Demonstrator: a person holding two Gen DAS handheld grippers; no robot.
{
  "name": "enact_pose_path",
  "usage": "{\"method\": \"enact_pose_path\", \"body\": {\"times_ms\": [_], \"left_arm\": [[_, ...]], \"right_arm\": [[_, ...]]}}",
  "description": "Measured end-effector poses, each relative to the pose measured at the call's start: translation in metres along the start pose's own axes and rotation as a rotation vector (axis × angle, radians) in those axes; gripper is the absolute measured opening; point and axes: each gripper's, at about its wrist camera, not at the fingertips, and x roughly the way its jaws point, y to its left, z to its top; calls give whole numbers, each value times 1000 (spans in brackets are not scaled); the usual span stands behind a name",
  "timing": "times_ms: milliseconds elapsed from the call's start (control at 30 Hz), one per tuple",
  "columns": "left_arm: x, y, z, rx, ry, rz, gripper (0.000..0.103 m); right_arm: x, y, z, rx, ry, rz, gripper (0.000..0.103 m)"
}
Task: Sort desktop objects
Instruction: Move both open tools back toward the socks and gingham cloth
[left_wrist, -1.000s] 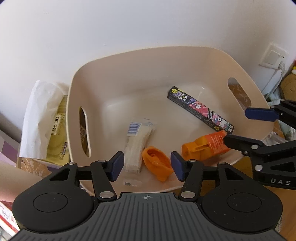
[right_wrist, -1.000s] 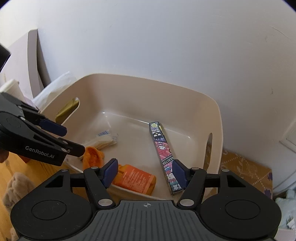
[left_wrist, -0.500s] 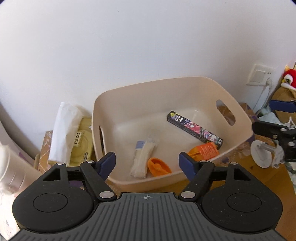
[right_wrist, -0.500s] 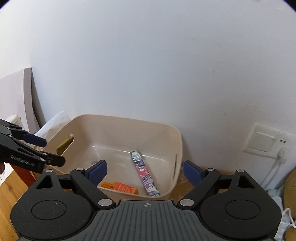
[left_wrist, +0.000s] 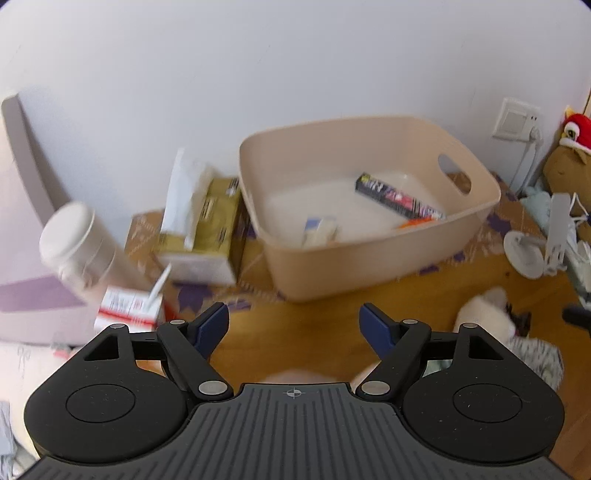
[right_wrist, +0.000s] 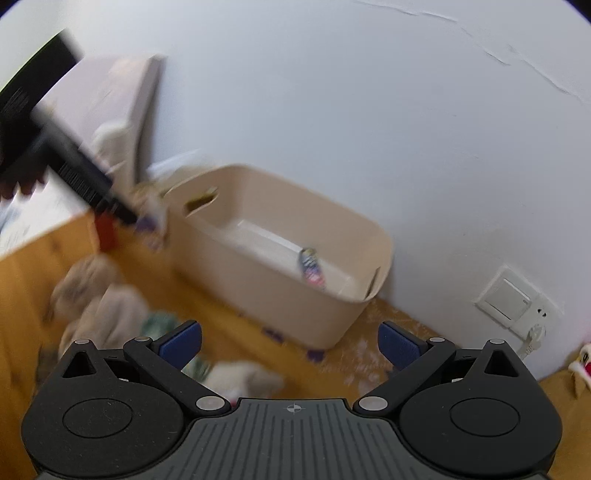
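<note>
both grippers pull back from beige bin (left_wrist: 376, 266) | left gripper (left_wrist: 293, 326) and right gripper (right_wrist: 290, 341) spread wide, holding nothing | patterned box (left_wrist: 399, 195) lies in bin | risk: blurry fast swing knocks white bottle (left_wrist: 79, 243)

A plain white wall (left_wrist: 258, 74) backs the scene; in the right wrist view its paint shows cracks (right_wrist: 517, 55) near the top. A white wall switch with socket (left_wrist: 515, 123) sits low on the wall at right, a white cord (left_wrist: 524, 162) hanging from it. The work surface is a wooden desktop (left_wrist: 295, 325), orange-brown, knots visible in the grain. A pale lilac board (left_wrist: 26, 177) leans against the wall at left. Lighting is soft and even, with no hard shadows. Both views are blurred in places.
</note>
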Motion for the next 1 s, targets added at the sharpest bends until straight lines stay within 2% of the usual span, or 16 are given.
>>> {"method": "enact_pose_path", "body": {"times_ms": [133,267,500,600,800,900,1000], "left_arm": [[-2,3,-21,2,51,-7,79],[3,5,-43,-1,126,20,79],[12,7,-73,-9,216,-9,79],[20,6,-81,12,243,11,79],[37,8,-92,-9,297,25,79],[45,11,-92,-32,309,14,79],[53,10,-93,-33,316,5,79]], "right_arm": [[-10,10,-22,44,46,60,103],[-16,14,-44,97,92,69,103],[-14,16,-76,164,146,84,103],[-10,20,-84,160,163,95,103],[4,36,-91,112,210,115,103],[17,42,-95,77,268,116,103],[24,45,-100,73,280,117,103]]}}
